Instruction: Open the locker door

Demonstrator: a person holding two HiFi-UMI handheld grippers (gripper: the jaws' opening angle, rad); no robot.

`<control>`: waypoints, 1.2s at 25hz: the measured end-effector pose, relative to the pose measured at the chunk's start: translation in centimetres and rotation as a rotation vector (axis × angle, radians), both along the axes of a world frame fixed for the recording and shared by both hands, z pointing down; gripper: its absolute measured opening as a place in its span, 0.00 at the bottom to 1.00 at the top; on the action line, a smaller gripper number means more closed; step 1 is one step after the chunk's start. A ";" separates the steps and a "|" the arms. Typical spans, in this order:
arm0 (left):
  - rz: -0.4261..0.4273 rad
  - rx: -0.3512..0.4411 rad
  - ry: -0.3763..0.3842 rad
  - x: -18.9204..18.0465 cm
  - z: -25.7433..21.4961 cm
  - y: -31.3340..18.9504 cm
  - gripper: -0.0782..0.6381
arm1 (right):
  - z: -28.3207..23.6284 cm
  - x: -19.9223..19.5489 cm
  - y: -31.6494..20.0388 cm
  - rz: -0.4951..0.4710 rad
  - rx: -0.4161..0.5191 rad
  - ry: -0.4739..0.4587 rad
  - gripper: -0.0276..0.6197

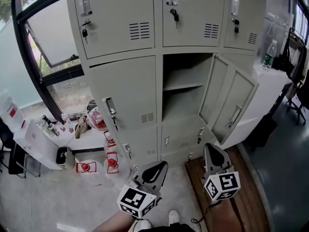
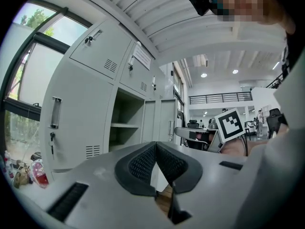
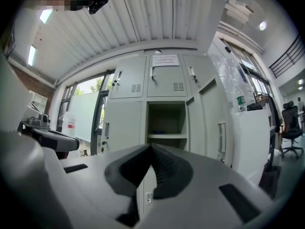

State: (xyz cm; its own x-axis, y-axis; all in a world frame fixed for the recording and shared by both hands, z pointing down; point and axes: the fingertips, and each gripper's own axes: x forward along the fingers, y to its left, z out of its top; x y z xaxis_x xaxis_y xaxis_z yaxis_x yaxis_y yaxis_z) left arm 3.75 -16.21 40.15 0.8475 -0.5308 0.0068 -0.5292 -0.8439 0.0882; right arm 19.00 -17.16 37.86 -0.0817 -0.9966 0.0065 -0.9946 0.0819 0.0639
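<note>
The grey locker bank fills the head view. Its middle compartment stands open, showing a shelf and nothing on it. Its door is swung out to the right, the handle facing outward. Both grippers hang low in front of the lockers, apart from them. My left gripper is shut and holds nothing. My right gripper is shut and empty too, below the open door. The left gripper view shows shut jaws with the open compartment beyond. The right gripper view shows shut jaws before the open compartment and door.
A window is left of the lockers, with bottles and red items on a low ledge and the floor. A water bottle stands on a white cabinet to the right. Wooden flooring lies under the right gripper.
</note>
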 end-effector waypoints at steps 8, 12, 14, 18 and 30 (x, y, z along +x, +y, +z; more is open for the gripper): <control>0.014 -0.017 0.010 -4.2 0.7 2.3 0.13 | 0.8 -6.7 3.3 -0.027 -0.031 -0.014 0.13; 0.033 -0.019 0.010 -5.4 1.0 3.4 0.13 | 1.2 -9.1 4.9 -0.032 -0.037 -0.012 0.13; 0.044 -0.017 0.011 -5.8 1.0 3.9 0.13 | 1.4 -10.1 5.7 -0.036 -0.041 -0.008 0.13; 0.058 -0.023 0.012 -6.5 1.2 4.7 0.13 | 1.9 -11.7 7.1 -0.037 -0.046 -0.004 0.13; 0.112 -0.026 0.010 -7.3 1.8 6.1 0.13 | 2.7 -14.1 9.6 -0.028 -0.058 -0.002 0.13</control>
